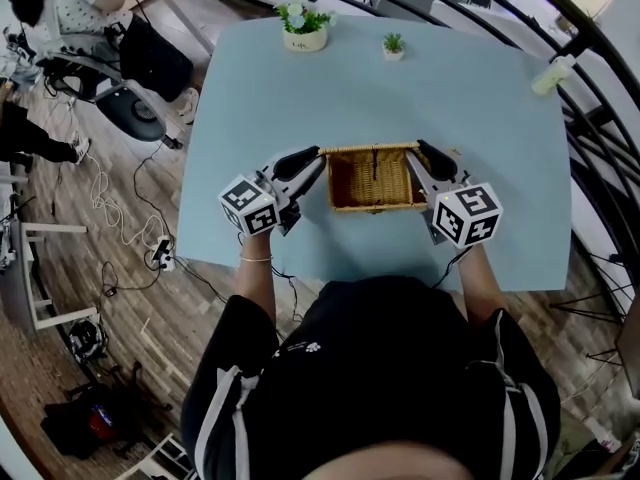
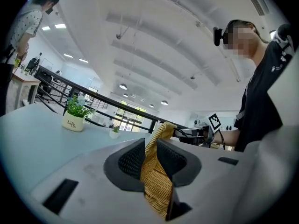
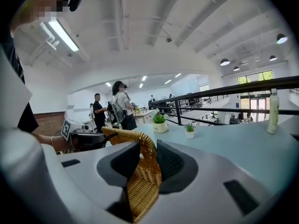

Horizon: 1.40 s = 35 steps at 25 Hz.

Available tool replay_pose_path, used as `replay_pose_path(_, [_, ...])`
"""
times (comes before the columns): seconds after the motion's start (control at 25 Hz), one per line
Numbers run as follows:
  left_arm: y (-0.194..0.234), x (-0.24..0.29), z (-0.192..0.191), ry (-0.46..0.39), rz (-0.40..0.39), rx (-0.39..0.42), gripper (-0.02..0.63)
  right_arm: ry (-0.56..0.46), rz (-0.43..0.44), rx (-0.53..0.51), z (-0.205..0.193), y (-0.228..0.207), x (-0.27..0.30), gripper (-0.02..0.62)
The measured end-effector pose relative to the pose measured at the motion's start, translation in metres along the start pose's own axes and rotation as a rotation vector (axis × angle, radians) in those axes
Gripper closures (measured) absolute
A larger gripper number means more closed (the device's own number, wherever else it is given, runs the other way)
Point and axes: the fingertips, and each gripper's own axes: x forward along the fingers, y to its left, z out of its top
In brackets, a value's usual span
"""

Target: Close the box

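Note:
A wicker box (image 1: 372,206) stands open near the front of the pale blue table (image 1: 300,108). Its lid (image 1: 370,149) rises along the far rim and shows edge-on from above. My left gripper (image 1: 318,160) holds the lid's left end, my right gripper (image 1: 424,154) its right end. In the left gripper view the left gripper (image 2: 150,155) has a strip of wicker lid (image 2: 156,183) pinched between its dark pads. The right gripper (image 3: 148,160) clamps the lid's curved wicker edge (image 3: 142,185) the same way in the right gripper view, and the left gripper shows beyond it.
A white pot with flowers (image 1: 305,26) and a tiny potted plant (image 1: 394,46) stand at the table's far edge. A pale bottle (image 1: 553,75) is at the far right corner. Black railing runs behind the table. A person sits on a chair (image 1: 135,108) at the far left.

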Motion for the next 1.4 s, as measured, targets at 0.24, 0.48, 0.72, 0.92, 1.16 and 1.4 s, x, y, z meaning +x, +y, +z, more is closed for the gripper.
replay_pose_path(0.24, [-0.011, -0.008, -0.009, 0.006, 0.071, -0.032, 0.546, 0.029, 0.031, -0.006, -0.010, 0.008, -0.011, 0.482])
replay_pose_path(0.48, [-0.024, -0.015, -0.022, 0.017, 0.113, -0.074, 0.546, 0.053, 0.052, 0.008, -0.021, 0.014, -0.018, 0.482])
replay_pose_path(0.72, [-0.034, -0.019, -0.031, 0.005, 0.155, -0.105, 0.546, 0.083, 0.069, 0.020, -0.034, 0.018, -0.025, 0.482])
replay_pose_path(0.92, [-0.041, -0.021, -0.037, -0.001, 0.174, -0.127, 0.546, 0.102, 0.087, 0.044, -0.044, 0.021, -0.030, 0.482])
replay_pose_path(1.16, [-0.044, -0.024, -0.046, -0.019, 0.203, -0.161, 0.546, 0.117, 0.105, 0.068, -0.055, 0.024, -0.033, 0.486])
replay_pose_path(1.4, [-0.045, -0.025, -0.052, -0.036, 0.228, -0.186, 0.546, 0.132, 0.126, 0.131, -0.067, 0.028, -0.038, 0.488])
